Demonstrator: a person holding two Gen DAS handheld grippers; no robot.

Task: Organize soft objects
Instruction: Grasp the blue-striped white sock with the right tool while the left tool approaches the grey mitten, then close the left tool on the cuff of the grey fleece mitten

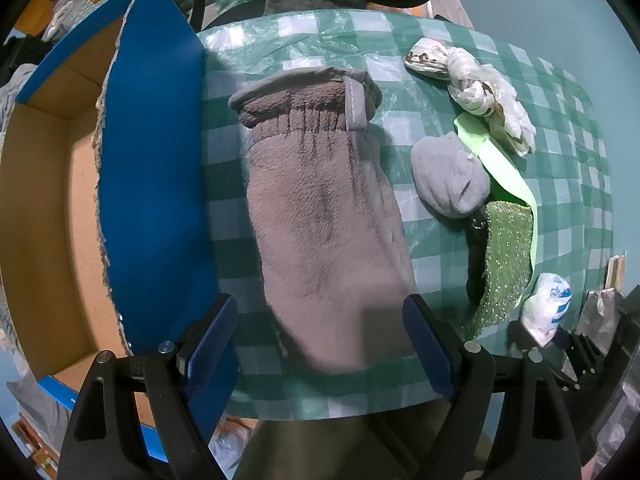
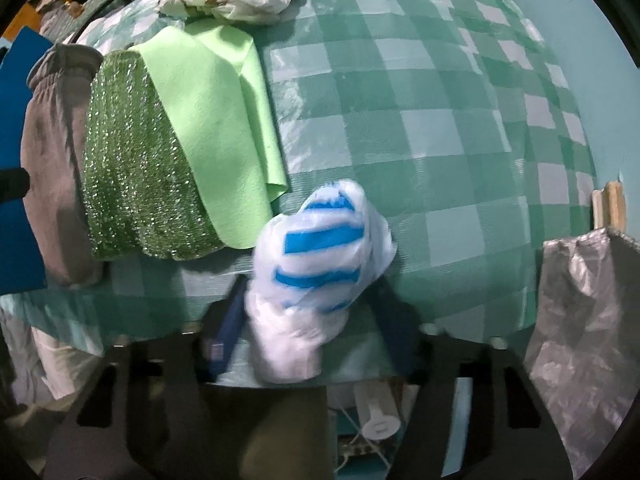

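The right hand-held gripper pinches the slippery blue-and-white plastic bag, which may squirm free, while the left hand-held gripper, spread over the grey mitten, could snag the surface cover.

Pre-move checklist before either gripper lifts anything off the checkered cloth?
1. Left gripper straddles the grey mitten, jaws wide: ok.
2. Left pads pressing the mitten: not ok, gaps on both sides.
3. Blue-striped plastic bag between the right gripper fingers: ok.
4. Right pads firmly gripping the bag: cannot tell, blurred.
5. Cardboard box open beside the mitten: ok.
6. Green cloth apart from the bag: ok.
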